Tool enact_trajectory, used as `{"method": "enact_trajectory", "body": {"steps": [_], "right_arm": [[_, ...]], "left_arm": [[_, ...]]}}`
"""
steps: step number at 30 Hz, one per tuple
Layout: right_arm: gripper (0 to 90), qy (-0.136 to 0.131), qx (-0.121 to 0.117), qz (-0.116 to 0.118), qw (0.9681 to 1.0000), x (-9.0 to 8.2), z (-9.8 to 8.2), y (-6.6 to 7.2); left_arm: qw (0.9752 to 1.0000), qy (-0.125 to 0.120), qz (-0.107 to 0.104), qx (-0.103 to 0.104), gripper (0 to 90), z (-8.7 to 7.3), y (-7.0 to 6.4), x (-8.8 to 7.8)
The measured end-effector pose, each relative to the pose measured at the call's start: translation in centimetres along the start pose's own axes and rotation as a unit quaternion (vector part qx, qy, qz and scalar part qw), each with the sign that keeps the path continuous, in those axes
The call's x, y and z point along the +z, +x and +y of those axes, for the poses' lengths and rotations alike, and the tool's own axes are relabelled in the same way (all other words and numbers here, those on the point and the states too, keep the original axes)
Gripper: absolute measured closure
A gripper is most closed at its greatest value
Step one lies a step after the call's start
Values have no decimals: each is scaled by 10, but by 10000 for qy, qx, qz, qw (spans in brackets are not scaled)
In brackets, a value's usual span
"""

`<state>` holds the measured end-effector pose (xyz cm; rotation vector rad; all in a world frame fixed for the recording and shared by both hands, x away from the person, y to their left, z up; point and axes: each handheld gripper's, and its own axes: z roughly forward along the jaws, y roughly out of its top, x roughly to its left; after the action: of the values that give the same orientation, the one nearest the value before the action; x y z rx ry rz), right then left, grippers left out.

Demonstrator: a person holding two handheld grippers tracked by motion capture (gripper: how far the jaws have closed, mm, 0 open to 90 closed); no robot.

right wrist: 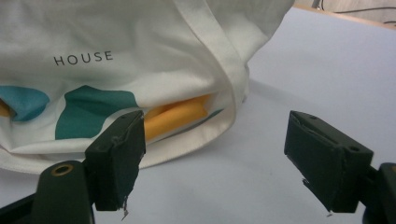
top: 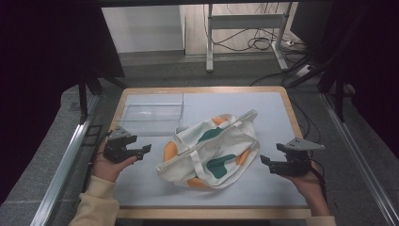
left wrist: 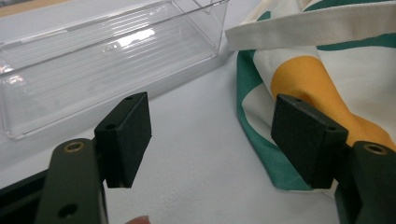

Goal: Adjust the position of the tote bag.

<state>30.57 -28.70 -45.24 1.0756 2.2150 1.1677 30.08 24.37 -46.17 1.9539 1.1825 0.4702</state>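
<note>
You are holding the left gripper (top: 141,151) just beside the near left edge of the cloth bag (top: 211,150), its jaws standing wide apart with nothing between them. You are holding the right gripper (top: 266,162) on the bag's other side, near its right edge, jaws likewise spread wide and gripping nothing. The bag is lying crumpled in the middle of the white table (top: 273,117), between your two grippers, its strap stretching toward the far side. Beyond it, a clear plastic box (top: 150,112) is sitting at the far left corner.
</note>
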Motion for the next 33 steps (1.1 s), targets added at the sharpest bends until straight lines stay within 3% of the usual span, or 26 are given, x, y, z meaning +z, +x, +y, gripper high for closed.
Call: {"method": "enact_trajectory", "body": {"steps": [7,20,33], "right_arm": [[224,-15,45,-51,10000,-1,2,0],[231,-2,-22,-123,9999,-1,8,11],[242,1,-37,-178,9998,-6,8,10]], "left_arm": [[9998,-49,-173,-32,281,2,3,-7],[9992,-223,-340,11,292,7,-6,-26],[9964,-369,-746,158,309,17,-24,-39]]}}
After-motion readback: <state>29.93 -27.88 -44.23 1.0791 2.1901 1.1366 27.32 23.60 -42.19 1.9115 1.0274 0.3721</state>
